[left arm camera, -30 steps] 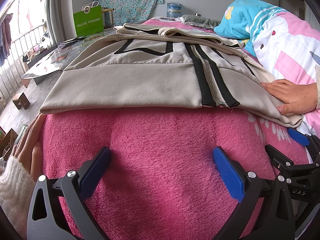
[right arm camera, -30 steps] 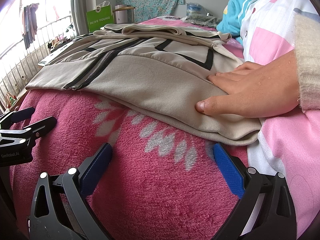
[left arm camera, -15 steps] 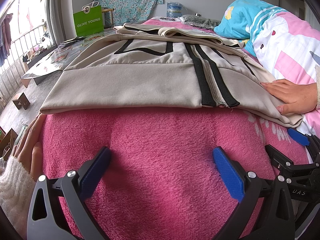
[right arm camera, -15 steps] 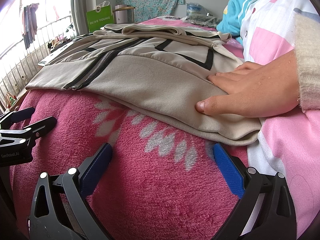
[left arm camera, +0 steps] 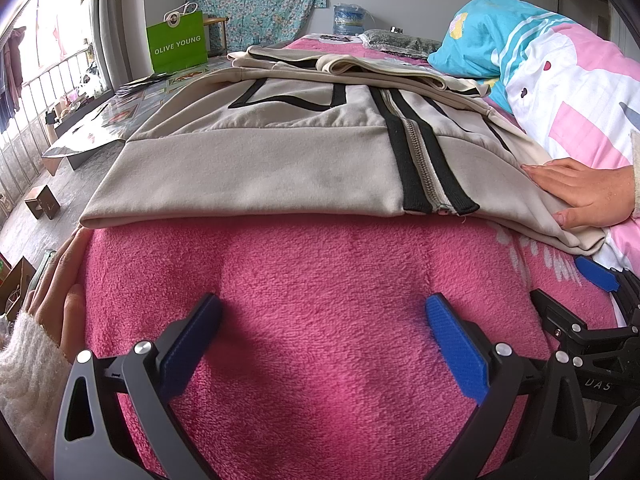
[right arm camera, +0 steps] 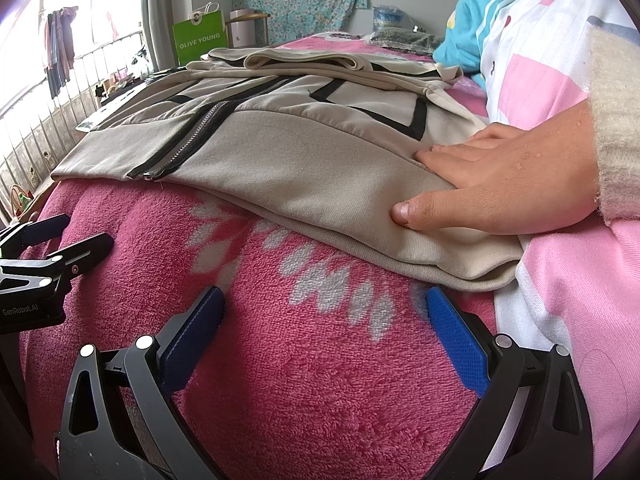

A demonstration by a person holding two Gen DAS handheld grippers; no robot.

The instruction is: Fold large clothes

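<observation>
A beige zip jacket (left arm camera: 260, 168) with black stripes lies flat on a pink fleece blanket (left arm camera: 320, 280), its sleeves folded over the far end. In the right wrist view the same jacket (right arm camera: 304, 160) spreads ahead, and a person's hand (right arm camera: 500, 188) presses flat on its near right corner. My left gripper (left arm camera: 322, 328) rests open on the blanket short of the hem, holding nothing. My right gripper (right arm camera: 324, 320) is open too, empty, just short of the jacket's corner. Another hand (left arm camera: 56, 292) rests at the blanket's left edge.
A rolled quilt in pink, white and blue (left arm camera: 560, 80) runs along the right side. A green paper bag (left arm camera: 178, 44) stands at the far left beside a low board with papers (left arm camera: 112, 116). The bed's left edge drops to the floor. The other gripper's body (right arm camera: 36, 276) shows at left.
</observation>
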